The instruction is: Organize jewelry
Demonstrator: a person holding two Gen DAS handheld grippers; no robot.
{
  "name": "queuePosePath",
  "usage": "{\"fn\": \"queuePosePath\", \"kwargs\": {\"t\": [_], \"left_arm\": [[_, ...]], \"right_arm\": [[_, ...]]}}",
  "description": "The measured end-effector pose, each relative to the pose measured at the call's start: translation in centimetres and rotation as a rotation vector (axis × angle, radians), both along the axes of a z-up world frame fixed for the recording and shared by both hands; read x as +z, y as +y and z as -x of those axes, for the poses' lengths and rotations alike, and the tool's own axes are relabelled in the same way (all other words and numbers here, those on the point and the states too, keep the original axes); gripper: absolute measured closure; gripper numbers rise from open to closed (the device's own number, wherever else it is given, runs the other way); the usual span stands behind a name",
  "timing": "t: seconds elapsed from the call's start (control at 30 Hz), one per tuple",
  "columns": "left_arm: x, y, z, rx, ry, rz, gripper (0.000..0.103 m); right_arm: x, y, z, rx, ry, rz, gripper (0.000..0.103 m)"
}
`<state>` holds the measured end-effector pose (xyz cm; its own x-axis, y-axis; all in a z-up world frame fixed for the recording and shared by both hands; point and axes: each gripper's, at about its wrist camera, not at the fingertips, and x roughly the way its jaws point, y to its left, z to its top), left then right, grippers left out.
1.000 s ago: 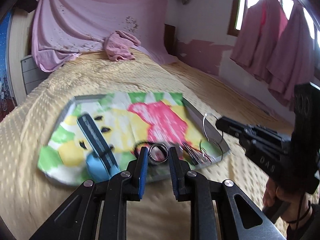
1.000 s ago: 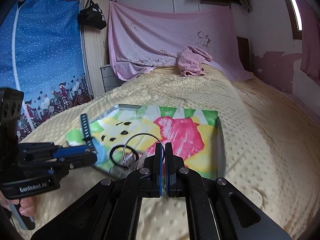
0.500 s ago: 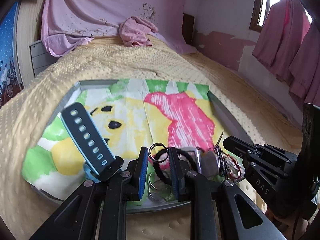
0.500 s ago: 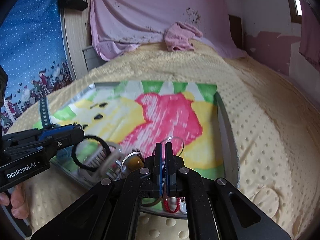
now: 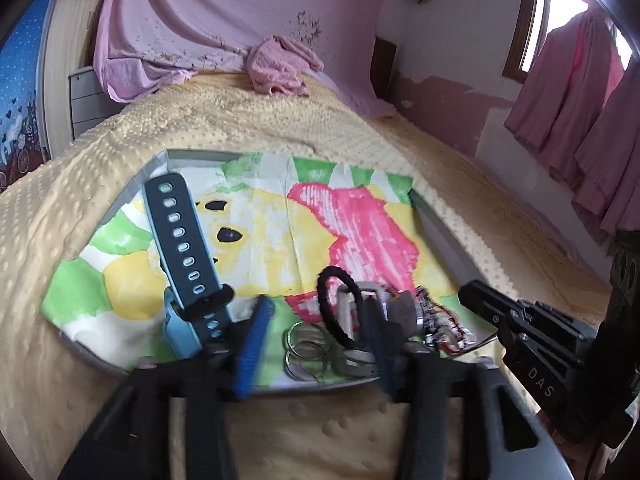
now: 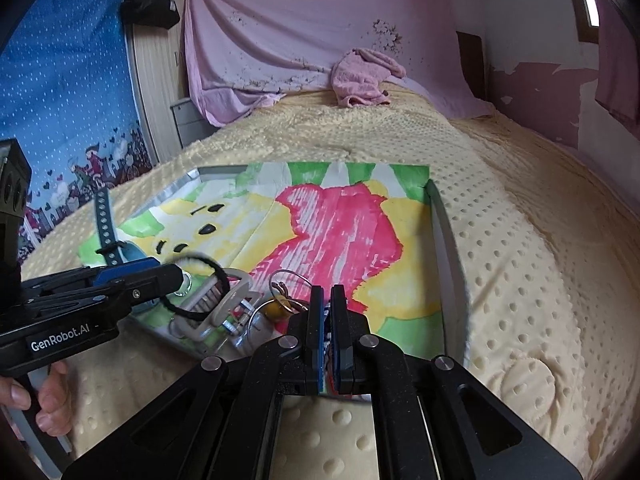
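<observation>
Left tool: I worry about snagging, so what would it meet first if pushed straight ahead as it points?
Probably the silver key rings lying between the left tool's opening jaws, then the black braided hair tie; depth is unclear.

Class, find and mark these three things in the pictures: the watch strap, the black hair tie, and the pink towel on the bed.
watch strap [image 5: 180, 240], left wrist view, middle of the holed band.
black hair tie [image 5: 325, 280], left wrist view, its upper left curve.
pink towel [image 6: 362, 74], right wrist view, centre of the crumpled heap.

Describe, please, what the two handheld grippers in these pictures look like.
Both are black plastic with two long fingers lined by blue pads. The left gripper carries white "GenRobot.AI" lettering on its side and silver screws; the right gripper shows round silver pivot pins, and its body reads "DAS" in the left wrist view.
</observation>
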<state>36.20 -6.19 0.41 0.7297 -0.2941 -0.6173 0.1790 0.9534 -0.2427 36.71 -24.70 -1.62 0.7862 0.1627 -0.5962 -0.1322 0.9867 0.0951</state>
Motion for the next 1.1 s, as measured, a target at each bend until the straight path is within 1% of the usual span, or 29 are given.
{"fn": "queuePosePath", "kwargs": {"t": [0.03, 0.1, 0.13, 0.17, 0.23, 0.27, 0.33, 0.37, 0.4, 0.43, 0.47, 0.5, 0.53, 0.57, 0.7, 0.77, 0.87, 1.0, 1.1], "left_arm": [[0.4, 0.1, 0.6, 0.009, -0.022, 0.010, 0.040], [1.1, 0.4, 1.5, 0.016, -0.051, 0.030, 0.040], [1.4, 0.5, 1.9, 0.021, -0.058, 0.035, 0.040], [1.8, 0.6, 2.6, 0.029, -0.069, 0.038, 0.040], [2.3, 0.8, 3.6, 0.039, -0.091, 0.040, 0.031], [2.7, 1.0, 4.4, 0.049, -0.108, 0.038, 0.026], [3.2, 1.3, 5.7, 0.063, -0.135, 0.039, 0.025], [3.5, 1.5, 6.5, 0.067, -0.146, 0.043, 0.023], [3.7, 1.7, 7.2, 0.071, -0.153, 0.045, 0.019], [3.8, 1.9, 7.7, 0.077, -0.158, 0.043, 0.016], [4.1, 2.1, 8.6, 0.087, -0.172, 0.036, 0.010], [4.3, 2.3, 9.3, 0.095, -0.186, 0.031, 0.006], [4.5, 2.5, 10.1, 0.100, -0.202, 0.027, 0.006], [4.8, 2.8, 10.9, 0.101, -0.216, 0.022, 0.005], [5.6, 3.5, 13.3, 0.120, -0.243, -0.004, 0.001], [6.0, 4.1, 14.7, 0.132, -0.263, -0.013, 0.000], [6.6, 4.8, 16.7, 0.147, -0.283, -0.021, 0.000], [7.2, 5.3, 19.4, 0.159, -0.305, -0.031, 0.000], [7.4, 5.8, 21.5, 0.171, -0.318, -0.041, 0.000]], "right_arm": [[0.2, -0.2, 0.5, -0.007, -0.009, -0.004, 0.099], [0.7, -0.6, 1.6, -0.017, -0.026, -0.015, 0.095], [0.9, -0.8, 2.1, -0.025, -0.035, -0.021, 0.087], [1.1, -1.1, 2.8, -0.032, -0.046, -0.030, 0.075], [1.7, -1.6, 4.2, -0.045, -0.075, -0.051, 0.064], [2.0, -1.7, 4.9, -0.049, -0.088, -0.058, 0.064], [2.7, -2.0, 6.1, -0.050, -0.111, -0.073, 0.064], [3.0, -2.1, 6.8, -0.051, -0.123, -0.081, 0.060], [3.4, -2.2, 7.5, -0.054, -0.136, -0.089, 0.057], [3.8, -2.3, 8.3, -0.057, -0.152, -0.100, 0.051], [4.1, -2.4, 9.0, -0.059, -0.166, -0.109, 0.049], [4.5, -2.4, 9.7, -0.059, -0.182, -0.117, 0.048], [4.9, -2.4, 10.4, -0.058, -0.195, -0.124, 0.045], [5.1, -2.4, 11.1, -0.057, -0.207, -0.130, 0.040], [6.1, -2.0, 13.5, -0.056, -0.247, -0.146, 0.031], [6.5, -1.8, 14.6, -0.055, -0.265, -0.155, 0.021], [7.0, -1.3, 16.5, -0.055, -0.289, -0.164, 0.012], [7.5, -0.6, 19.4, -0.043, -0.320, -0.151, 0.010], [7.8, -0.1, 21.5, -0.039, -0.335, -0.153, 0.006]]}}
